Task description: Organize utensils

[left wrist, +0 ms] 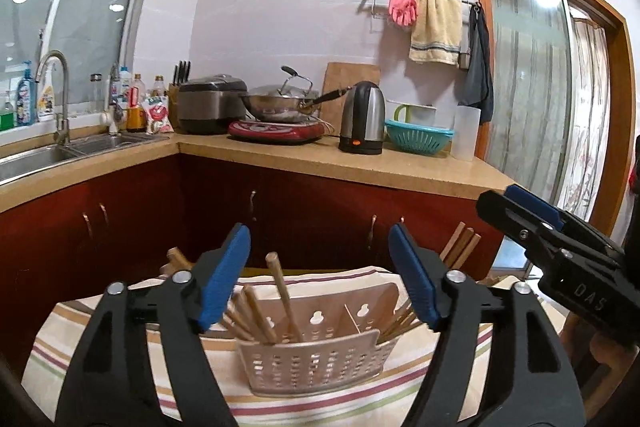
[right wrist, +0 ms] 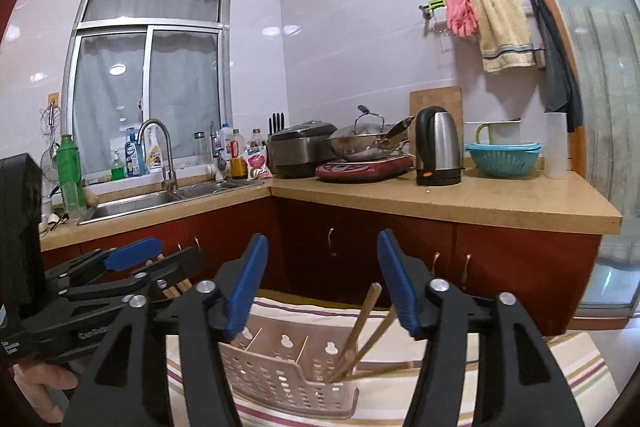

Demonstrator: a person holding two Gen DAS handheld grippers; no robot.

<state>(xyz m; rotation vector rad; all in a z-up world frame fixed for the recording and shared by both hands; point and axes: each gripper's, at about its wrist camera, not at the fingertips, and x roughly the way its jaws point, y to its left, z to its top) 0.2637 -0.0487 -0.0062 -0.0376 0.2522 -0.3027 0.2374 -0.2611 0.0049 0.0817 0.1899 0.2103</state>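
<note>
Left tool (left wrist: 320,275), right tool (right wrist: 322,283): both spread, empty. Chopsticks (left wrist: 282,301): wooden, in the perforated caddy (left wrist: 316,363) on the striped cloth (left wrist: 120,347). Likely light, stiff, smooth; best pinched mid-shaft, above the rim.

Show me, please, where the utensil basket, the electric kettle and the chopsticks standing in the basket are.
utensil basket (left wrist: 316,363): left wrist view, on its perforated front wall.
electric kettle (right wrist: 438,143): right wrist view, on its steel body.
chopsticks (right wrist: 360,331): right wrist view, midway along a leaning shaft.
</note>
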